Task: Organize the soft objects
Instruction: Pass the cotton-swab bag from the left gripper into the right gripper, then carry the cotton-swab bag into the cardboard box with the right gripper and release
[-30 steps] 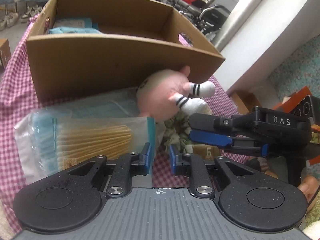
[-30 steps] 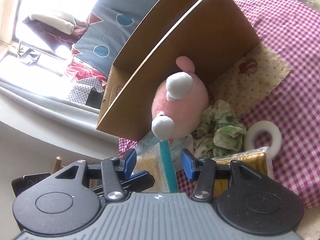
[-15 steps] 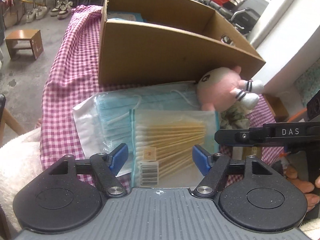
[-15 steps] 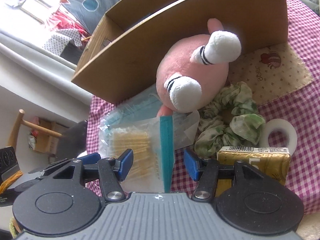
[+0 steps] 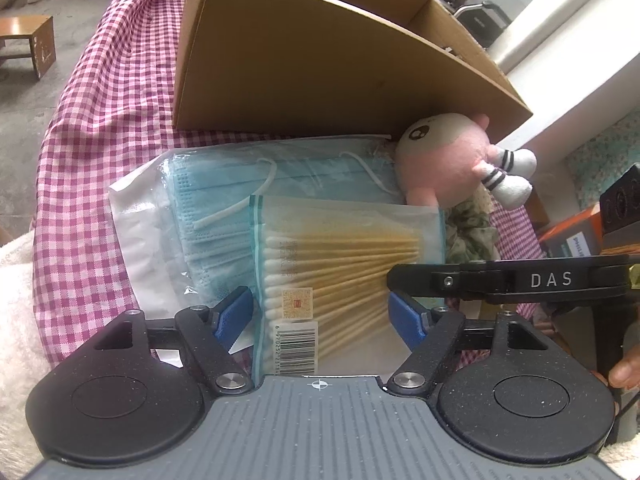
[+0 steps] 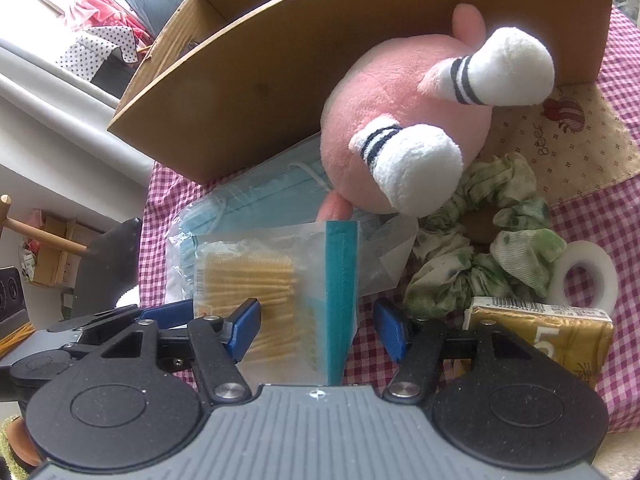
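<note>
left tongs [image 5: 322, 316] just spread, now astride swab bag [image 5: 344, 264]; unclamped | right tongs [image 6: 318, 330] apart | pink plush [image 6: 404, 120], striped white feet

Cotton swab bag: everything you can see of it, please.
The cotton swab bag is a clear zip pouch with a teal seal strip, packed with wooden-stemmed, white-tipped swabs, barcode label near one end. It lies flat, overlapping the face mask pack, between the open blue pads of both hand-held grippers, neither visibly pressing it.
</note>
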A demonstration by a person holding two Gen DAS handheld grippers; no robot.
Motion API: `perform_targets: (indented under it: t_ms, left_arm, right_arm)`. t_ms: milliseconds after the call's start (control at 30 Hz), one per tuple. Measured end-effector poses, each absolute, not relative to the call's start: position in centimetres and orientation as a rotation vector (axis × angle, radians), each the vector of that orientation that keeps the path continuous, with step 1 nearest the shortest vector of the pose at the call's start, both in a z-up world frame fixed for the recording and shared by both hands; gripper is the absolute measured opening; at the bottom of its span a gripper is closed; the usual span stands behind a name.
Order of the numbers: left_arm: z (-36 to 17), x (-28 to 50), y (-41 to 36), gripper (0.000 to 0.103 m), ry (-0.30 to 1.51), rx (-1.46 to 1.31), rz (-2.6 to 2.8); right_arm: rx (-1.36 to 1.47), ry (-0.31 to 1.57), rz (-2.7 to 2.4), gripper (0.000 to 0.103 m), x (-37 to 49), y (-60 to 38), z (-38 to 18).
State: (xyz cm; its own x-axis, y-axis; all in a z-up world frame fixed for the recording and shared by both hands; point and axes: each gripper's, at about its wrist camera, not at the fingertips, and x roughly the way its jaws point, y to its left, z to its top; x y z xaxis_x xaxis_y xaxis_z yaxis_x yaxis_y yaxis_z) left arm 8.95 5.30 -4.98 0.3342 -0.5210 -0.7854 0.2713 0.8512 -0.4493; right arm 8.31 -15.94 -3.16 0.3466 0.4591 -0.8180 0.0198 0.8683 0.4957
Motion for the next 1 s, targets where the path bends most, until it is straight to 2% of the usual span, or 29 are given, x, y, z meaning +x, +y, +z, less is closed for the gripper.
perform_targets:
  t_ms: [67, 133, 200, 333, 533, 700, 867, 1000]
  left_arm:
    - [-5.0, 8.8, 5.3, 0.076, 1.111, -0.251, -0.533]
    - [-4.9, 8.6, 5.2, 0.076, 1.105, -0.241, -0.533]
    - [-4.7, 8.4, 5.2, 0.076, 1.102, -0.240, -0.536]
    - [-3.8, 7.8, 5.1, 0.075, 1.090, -0.243, -0.546]
    - [-0.5, 5.9, 6.3, 0.075, 1.008, -0.229, -0.515]
    - [4.6, 6.0, 6.3, 0.075, 0.889, -0.200, -0.516]
    - [10.0, 9.7, 4.5, 0.076, 0.776, -0.162, -0.562]
    - [11.7, 15.3, 2.3, 0.076, 0.794, -0.179, -0.587]
  right_arm:
    - [0.478, 1.186, 0.318, 0.052, 8.2, -15.8, -3.1]
    - [0.468, 1.163, 0.326, 0.050, 8.0, -15.6, -2.8]
    - [0.472, 1.143, 0.348, 0.042, 7.6, -15.5, -2.3]
    - [0.472, 1.104, 0.399, 0.032, 6.9, -15.3, -1.3]
    - [0.450, 0.999, 0.481, 0.029, 5.8, -15.0, 1.8]
    - [0.402, 0.867, 0.566, 0.029, 6.8, -15.9, 7.1]
    - [0.395, 0.781, 0.616, 0.028, 11.2, -18.7, 12.4]
    - [0.408, 0.801, 0.614, 0.028, 17.0, -21.4, 14.1]
